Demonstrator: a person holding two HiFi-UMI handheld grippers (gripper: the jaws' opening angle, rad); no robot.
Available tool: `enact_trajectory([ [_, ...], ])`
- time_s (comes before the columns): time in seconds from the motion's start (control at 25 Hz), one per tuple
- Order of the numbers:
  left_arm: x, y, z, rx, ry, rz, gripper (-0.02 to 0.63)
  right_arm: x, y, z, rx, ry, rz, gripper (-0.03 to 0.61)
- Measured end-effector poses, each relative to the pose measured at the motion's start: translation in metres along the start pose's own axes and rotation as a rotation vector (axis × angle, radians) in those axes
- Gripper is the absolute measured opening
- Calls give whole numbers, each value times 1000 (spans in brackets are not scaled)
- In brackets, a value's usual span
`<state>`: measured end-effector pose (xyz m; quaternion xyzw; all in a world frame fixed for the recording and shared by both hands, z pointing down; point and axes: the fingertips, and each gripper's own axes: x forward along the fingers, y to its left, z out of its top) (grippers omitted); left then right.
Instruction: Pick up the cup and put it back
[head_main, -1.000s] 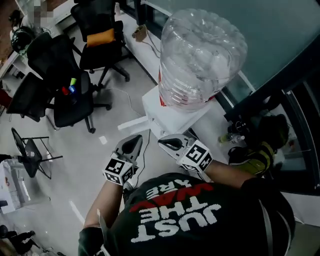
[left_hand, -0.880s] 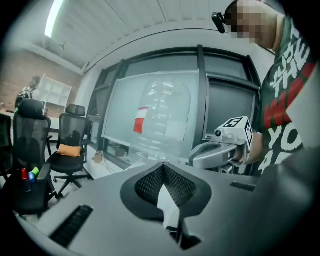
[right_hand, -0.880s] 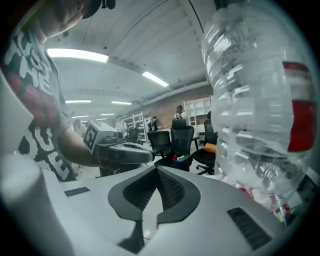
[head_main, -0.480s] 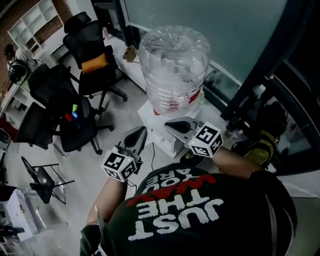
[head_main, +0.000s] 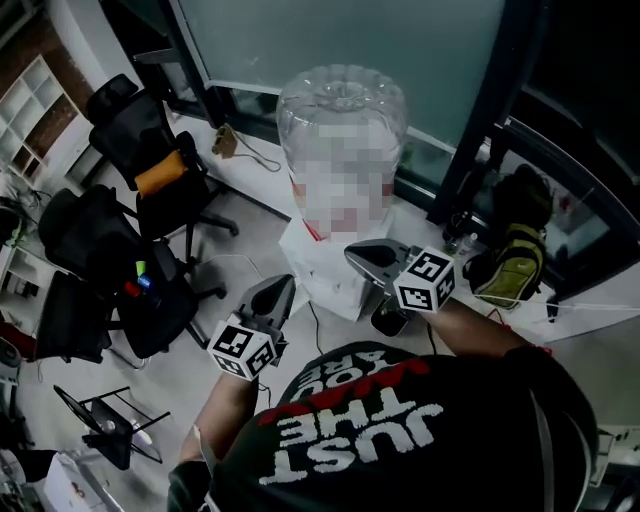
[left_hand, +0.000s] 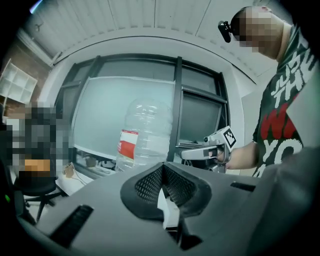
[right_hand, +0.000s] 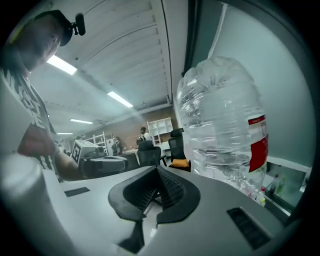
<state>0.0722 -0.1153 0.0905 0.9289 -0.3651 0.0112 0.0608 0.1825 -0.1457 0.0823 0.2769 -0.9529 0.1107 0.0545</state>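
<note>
Seen from above, a person in a black printed T-shirt holds a claw in each hand, both aimed toward 12 o'clock at a large clear water bottle (head_main: 340, 110) standing on a white dispenser (head_main: 320, 265). The left claw (head_main: 272, 290) is clenched with nothing in it. The right claw (head_main: 360, 256), nearer the dispenser, is also clenched and empty.

No cup can be clearly made out in any view. A small dark shape (head_main: 388, 320) under the right claw, at the dispenser's foot, might be it, but it is too unclear to tell. Black office chairs (head_main: 150, 170) stand at 10 o'clock and a yellow-green bag (head_main: 510, 265) lies at 3 o'clock.

The task seems barely begun. To do this step well, find the cup first, open one claw wide before reaching in, and come level at the cup's side. Close gently and keep it upright.
</note>
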Motion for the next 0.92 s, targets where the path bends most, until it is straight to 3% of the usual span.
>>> enact_trajectory([
  [0.2, 21, -21, 8, -63, -70, 28, 8, -26, -7, -5, -34, 57, 14, 32],
  [0.4, 39, -34, 12, -62, -69, 55, 8, -35, -17, 6, -68, 67, 56, 32],
  [0.92, 26, -32, 10, -65, -66, 92, 8, -36, -7, 4, -92, 52, 95, 32],
])
